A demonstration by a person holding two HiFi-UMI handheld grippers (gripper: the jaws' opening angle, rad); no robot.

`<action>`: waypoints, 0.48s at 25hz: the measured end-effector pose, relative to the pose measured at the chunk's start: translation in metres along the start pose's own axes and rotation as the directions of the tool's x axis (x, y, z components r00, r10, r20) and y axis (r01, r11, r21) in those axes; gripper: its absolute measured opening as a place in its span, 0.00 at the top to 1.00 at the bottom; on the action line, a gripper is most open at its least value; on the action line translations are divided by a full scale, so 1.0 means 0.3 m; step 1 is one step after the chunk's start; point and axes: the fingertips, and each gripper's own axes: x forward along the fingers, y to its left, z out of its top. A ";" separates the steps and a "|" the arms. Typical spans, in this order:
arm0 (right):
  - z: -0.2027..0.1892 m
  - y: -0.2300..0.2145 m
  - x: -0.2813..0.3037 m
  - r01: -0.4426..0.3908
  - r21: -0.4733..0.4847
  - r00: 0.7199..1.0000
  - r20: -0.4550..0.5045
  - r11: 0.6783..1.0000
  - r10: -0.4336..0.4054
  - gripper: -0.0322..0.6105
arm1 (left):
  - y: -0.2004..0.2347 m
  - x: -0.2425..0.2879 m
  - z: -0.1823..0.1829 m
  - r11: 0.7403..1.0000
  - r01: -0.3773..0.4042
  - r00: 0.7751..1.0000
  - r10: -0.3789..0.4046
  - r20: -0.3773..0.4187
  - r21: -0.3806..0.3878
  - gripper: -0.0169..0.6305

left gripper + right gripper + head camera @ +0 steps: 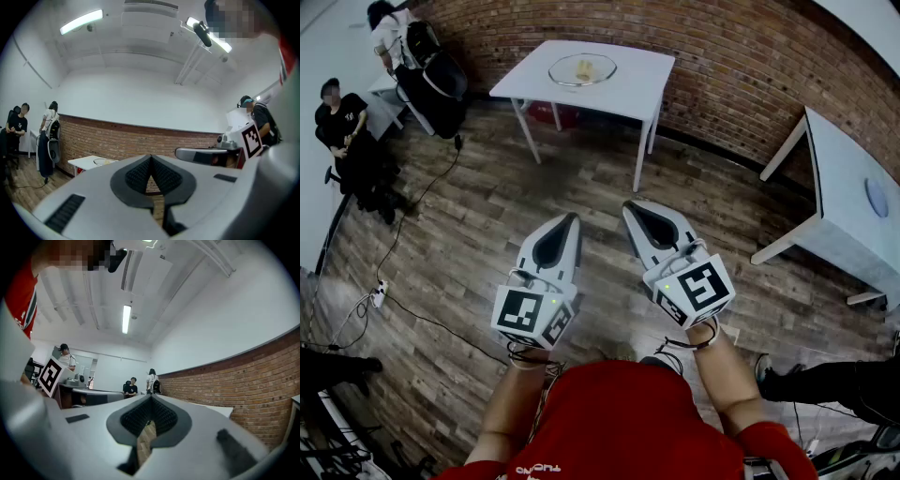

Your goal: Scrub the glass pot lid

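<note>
The glass pot lid (582,69) lies on a white table (647,89) by the brick wall, far ahead of me, with something yellow under or on it. My left gripper (570,219) and right gripper (630,206) hang side by side over the wooden floor, well short of that table. Both are shut with nothing between their pads. The left gripper view shows its black pads (150,174) pressed together, the table (86,162) and lid (105,161) small at lower left. In the right gripper view the pads (150,414) also meet.
A second white table (853,202) stands at the right. Two people (342,122) sit or stand by a desk at the far left. Cables (403,309) run over the floor on the left. A person's legs (825,380) show at lower right.
</note>
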 end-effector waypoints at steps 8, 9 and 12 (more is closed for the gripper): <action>-0.009 -0.019 -0.021 0.001 0.000 1.000 0.006 1.000 -0.001 0.90 | -0.020 0.012 -0.019 1.000 -0.005 1.000 0.005 -0.004 0.004 0.95; -0.009 -0.025 -0.021 0.003 0.000 1.000 0.006 1.000 -0.003 0.91 | -0.020 0.018 -0.019 1.000 -0.005 1.000 0.005 -0.005 0.004 0.95; -0.006 -0.047 -0.016 0.001 0.018 1.000 0.014 1.000 -0.001 0.90 | -0.016 0.039 -0.019 1.000 -0.006 1.000 0.006 -0.009 0.006 0.95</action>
